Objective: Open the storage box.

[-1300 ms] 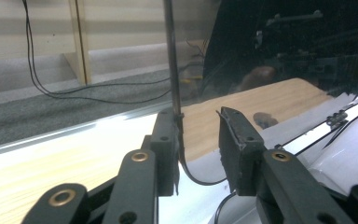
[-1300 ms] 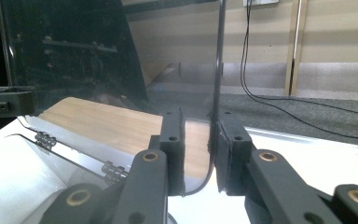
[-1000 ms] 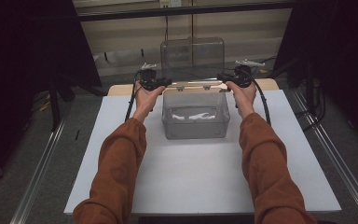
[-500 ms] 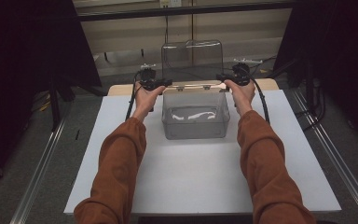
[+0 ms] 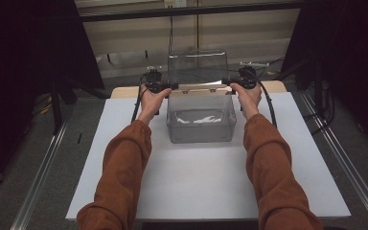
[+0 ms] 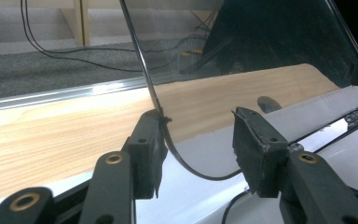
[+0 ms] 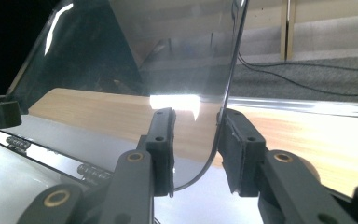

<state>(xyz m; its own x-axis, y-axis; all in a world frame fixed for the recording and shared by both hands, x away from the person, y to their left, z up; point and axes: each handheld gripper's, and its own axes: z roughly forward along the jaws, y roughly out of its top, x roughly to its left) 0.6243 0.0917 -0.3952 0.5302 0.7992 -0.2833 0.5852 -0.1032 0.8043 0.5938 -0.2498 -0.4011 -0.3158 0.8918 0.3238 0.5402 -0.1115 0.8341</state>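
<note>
Hand-held grippers just opening, raised lid between; box contents unclear.

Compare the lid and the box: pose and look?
The lid stands upright, swung open at the far side; the box sits flat on the white board. The lid is a thin curved sheet with round corners; the box is a deep tub with something pale inside. Both are clear plastic, joined along the far rim.

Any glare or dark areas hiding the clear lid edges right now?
Right gripper view: a bright glare patch on the upright clear plastic lid. Left gripper view: lid edge sharp, upper right dark. High view: dim, reflections in the clear plastic box.
</note>
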